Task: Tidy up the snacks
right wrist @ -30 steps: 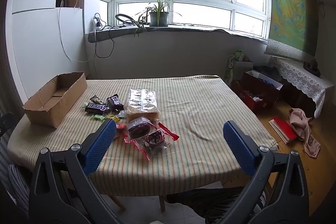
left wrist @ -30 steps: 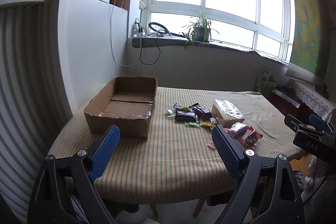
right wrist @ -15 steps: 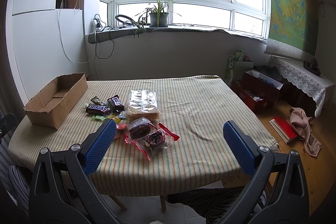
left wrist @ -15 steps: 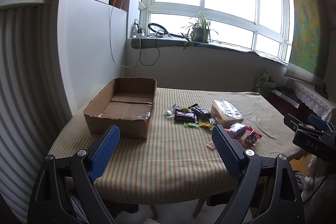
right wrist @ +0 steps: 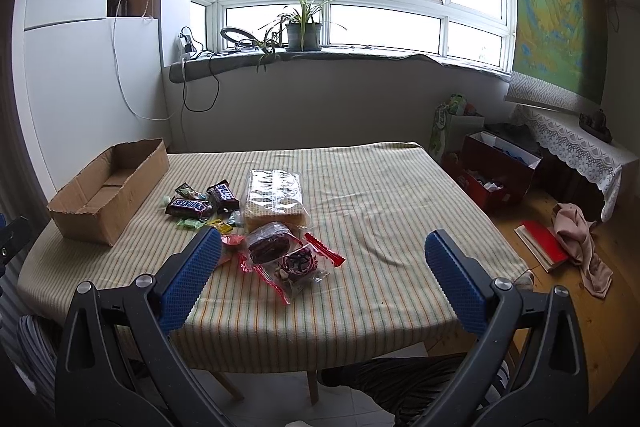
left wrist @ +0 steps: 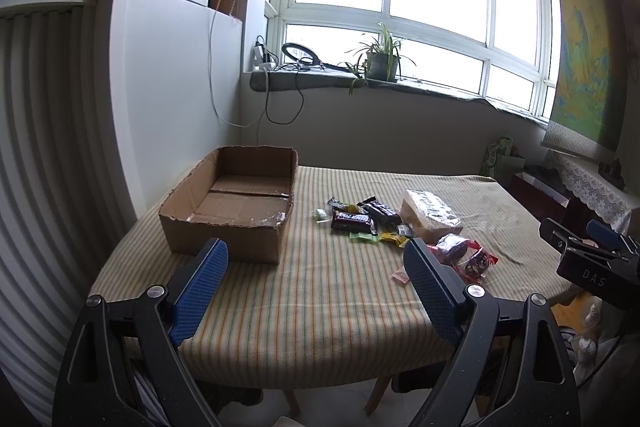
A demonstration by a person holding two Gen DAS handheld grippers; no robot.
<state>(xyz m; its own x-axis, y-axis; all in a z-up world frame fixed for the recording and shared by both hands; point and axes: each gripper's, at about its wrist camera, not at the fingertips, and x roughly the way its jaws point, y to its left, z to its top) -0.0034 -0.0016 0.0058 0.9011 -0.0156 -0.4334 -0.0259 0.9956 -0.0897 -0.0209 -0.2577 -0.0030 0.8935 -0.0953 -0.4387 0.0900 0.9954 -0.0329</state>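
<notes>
1. Both views are almost unchanged from a second ago; the left gripper and right gripper stay spread wide with nothing between the jaws, short of the table.
2. The right gripper's body, seen from the left view, reads "DAS".
3. Two red-edged clear packets lie nearest; their print is unreadable.
4. Behind them sits a clear-wrapped wafer pack.
5. Left of it, a Snickers bar shows its name; the small candies around it are hard to identify.
6. The cardboard box stands at the table's left side.

"SNICKERS" on the brown bar; "DAS" on the right gripper
</notes>
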